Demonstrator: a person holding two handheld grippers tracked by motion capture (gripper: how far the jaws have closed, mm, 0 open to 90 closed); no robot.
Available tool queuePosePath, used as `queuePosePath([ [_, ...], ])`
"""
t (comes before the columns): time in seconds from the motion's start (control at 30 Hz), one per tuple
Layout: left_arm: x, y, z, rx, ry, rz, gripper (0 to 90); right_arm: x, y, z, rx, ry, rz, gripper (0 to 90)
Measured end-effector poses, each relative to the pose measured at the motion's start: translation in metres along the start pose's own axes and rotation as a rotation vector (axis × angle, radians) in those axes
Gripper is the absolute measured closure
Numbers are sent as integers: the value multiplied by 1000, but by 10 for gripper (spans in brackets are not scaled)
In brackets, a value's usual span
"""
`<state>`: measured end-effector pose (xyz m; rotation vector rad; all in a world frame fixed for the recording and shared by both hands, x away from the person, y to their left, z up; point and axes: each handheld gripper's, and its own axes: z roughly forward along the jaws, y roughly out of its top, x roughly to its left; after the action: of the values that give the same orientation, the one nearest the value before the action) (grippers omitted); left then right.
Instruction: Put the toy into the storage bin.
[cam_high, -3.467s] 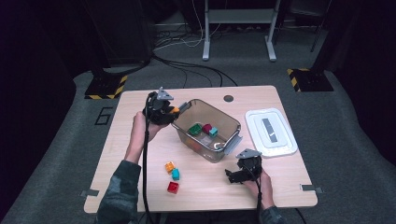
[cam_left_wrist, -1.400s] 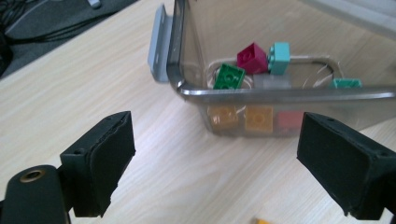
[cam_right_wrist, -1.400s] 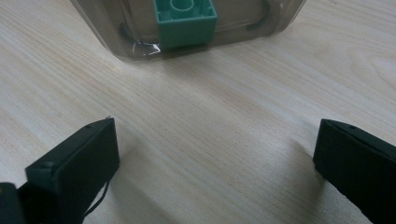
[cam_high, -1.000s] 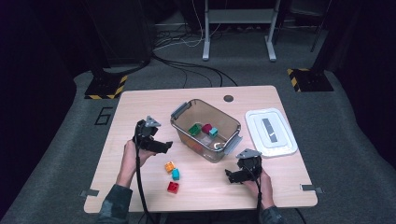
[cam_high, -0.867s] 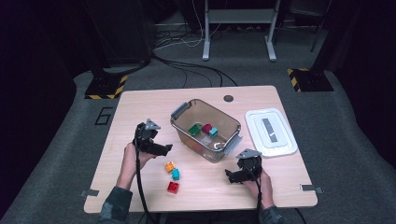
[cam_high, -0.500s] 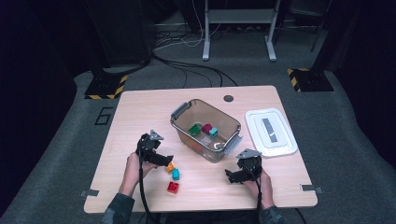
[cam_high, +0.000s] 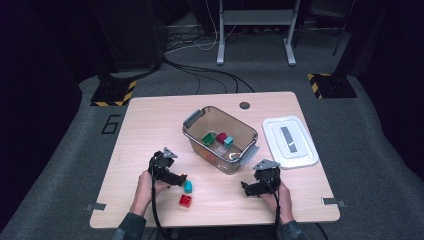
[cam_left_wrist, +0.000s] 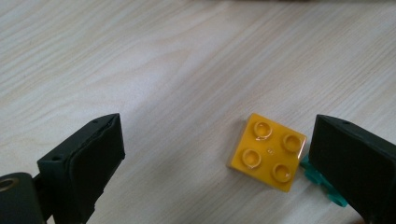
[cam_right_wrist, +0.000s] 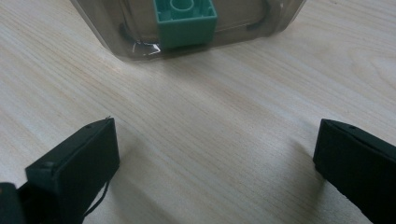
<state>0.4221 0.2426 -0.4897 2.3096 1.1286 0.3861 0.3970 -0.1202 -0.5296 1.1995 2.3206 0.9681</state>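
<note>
The left gripper (cam_left_wrist: 215, 154) hangs low over the table (cam_high: 150, 125) near its front edge, jaws spread wide around a yellow brick (cam_left_wrist: 267, 151) that lies studs up (closer to one jaw, touching neither). A teal brick (cam_high: 188, 186) sits just beside it. The right gripper (cam_right_wrist: 217, 158), jaws also spread and empty, faces the clear bin (cam_high: 200, 116).

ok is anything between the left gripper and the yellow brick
Nothing visible. In the left gripper view the yellow brick lies on bare table between the open jaws of the left gripper, nearer the right-hand jaw. A teal brick sits just beyond it, partly hidden by that jaw.
</note>
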Motion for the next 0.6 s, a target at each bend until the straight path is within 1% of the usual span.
queuePosePath([
  [0.03, 0, -1, 0, 5, -1, 3, 32, 1, 0, 0, 0, 0, 8, 0],
  [0.07, -1, -2, 1, 3, -5, -3, 32, 0, 0, 0, 0, 0, 6, 0],
  [0.1, 0, -3, 1, 9, -6, 0, 31, 1, 0, 0, 0, 0, 8, 0],
  [0.13, -1, -4, 2, 6, 0, -2, 31, 0, 0, 0, 0, 0, 1, 0],
  [0.2, -1, -5, 4, 11, 2, -4, 35, 1, 0, 0, 0, -1, 9, 0],
  [0.23, -2, -7, 6, 16, 4, -7, 40, 0, 0, 0, 0, 0, 0, 0],
  [0.27, -2, -8, 7, 21, -1, -7, 41, 1, 0, 0, 0, -1, 9, 0],
  [0.33, -2, -10, 9, 29, -3, -8, 51, 1, 0, 0, 0, 0, 9, 0],
  [0.37, -2, -11, 9, 31, -12, -12, 53, 1, 0, 0, 0, -1, 9, 0],
  [0.5, -2, -11, 9, 28, -18, -14, 58, 1, 0, 0, 0, -1, 8, 0],
  [0.6, -2, -12, 7, 19, -17, -4, 97, 1, 0, 0, 0, -1, 8, 0],
])
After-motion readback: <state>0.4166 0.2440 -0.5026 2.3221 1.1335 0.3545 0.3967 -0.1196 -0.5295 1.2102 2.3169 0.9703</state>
